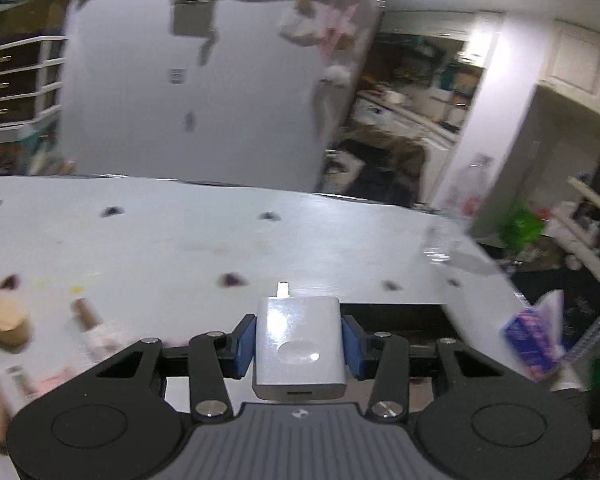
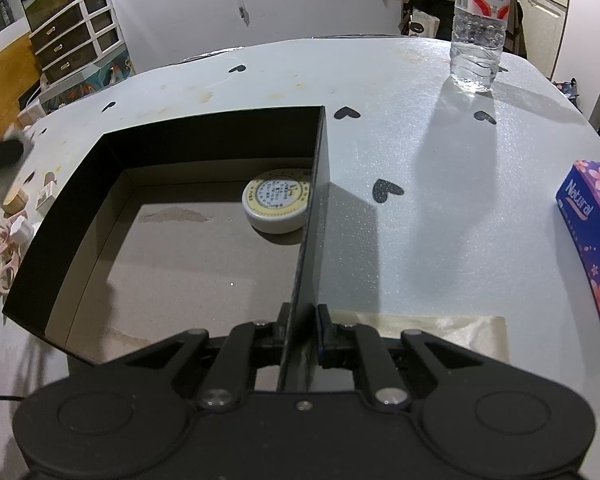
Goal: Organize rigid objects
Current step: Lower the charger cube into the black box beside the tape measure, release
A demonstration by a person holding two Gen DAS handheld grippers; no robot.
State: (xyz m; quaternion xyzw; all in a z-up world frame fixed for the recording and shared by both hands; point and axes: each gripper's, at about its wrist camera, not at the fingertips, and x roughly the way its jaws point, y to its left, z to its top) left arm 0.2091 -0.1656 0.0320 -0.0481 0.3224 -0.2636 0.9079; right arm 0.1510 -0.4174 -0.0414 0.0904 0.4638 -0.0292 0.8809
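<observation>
Both the left gripper (image 1: pixel 299 334) and right gripper (image 2: pixel 302 334) are black linkages with silver screws; the left's pads (image 1: pixel 247 338) look blue, its base ribbed grey.

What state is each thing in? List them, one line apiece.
Left hand-held gripper: shut on white charger.
Right hand-held gripper: shut on black box wall.
Black box: open-topped.
Round tin: lidded, lying in box.
Water bottle: upright, partly filled.
</observation>
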